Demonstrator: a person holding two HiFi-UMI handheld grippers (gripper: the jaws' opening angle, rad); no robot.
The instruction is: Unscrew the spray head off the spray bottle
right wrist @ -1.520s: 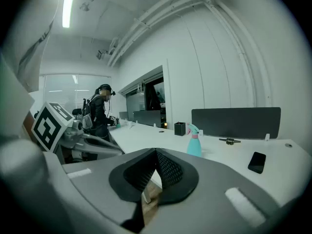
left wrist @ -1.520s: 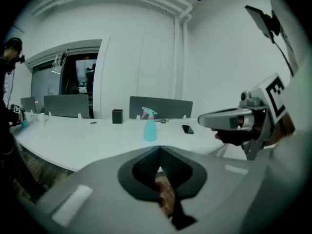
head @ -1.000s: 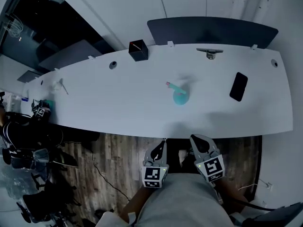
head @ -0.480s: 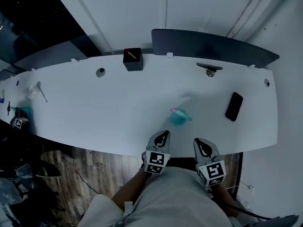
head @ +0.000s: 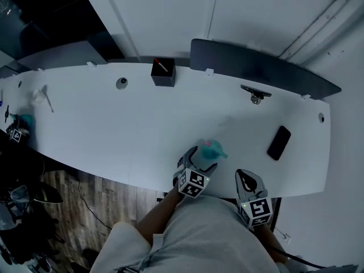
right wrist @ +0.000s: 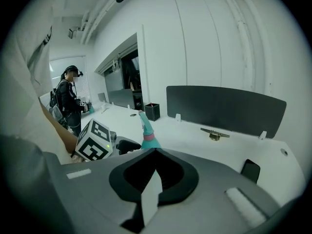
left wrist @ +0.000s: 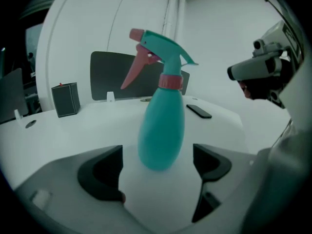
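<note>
Bottle [head: 211, 151] upright, lower centre of the head view, near the table's [head: 114, 124] front edge. Spray head [left wrist: 157, 50] still screwed on, trigger to the left in the left gripper view.

Left gripper [head: 200, 160]: jaws wide, just been opening. The bottle's base sits in line with the gap, and both pads are clear of it.

Right gripper [head: 245, 178]: lower right, off the table edge, jaws together on nothing.

Risks, as judged:
- One left jaw arrives first and nudges the body, so the tall bottle tips or slides toward the near edge.
- A grip on the rounded body lets the bottle spin with the head, so the thread never breaks loose.
- The right jaws must open before reaching the head, or they would knock the trigger.

Containers: the bottle is opaque teal, fill unknown. The black box [head: 163, 73] at upper centre holds one thin stick, kind unclear.
</note>
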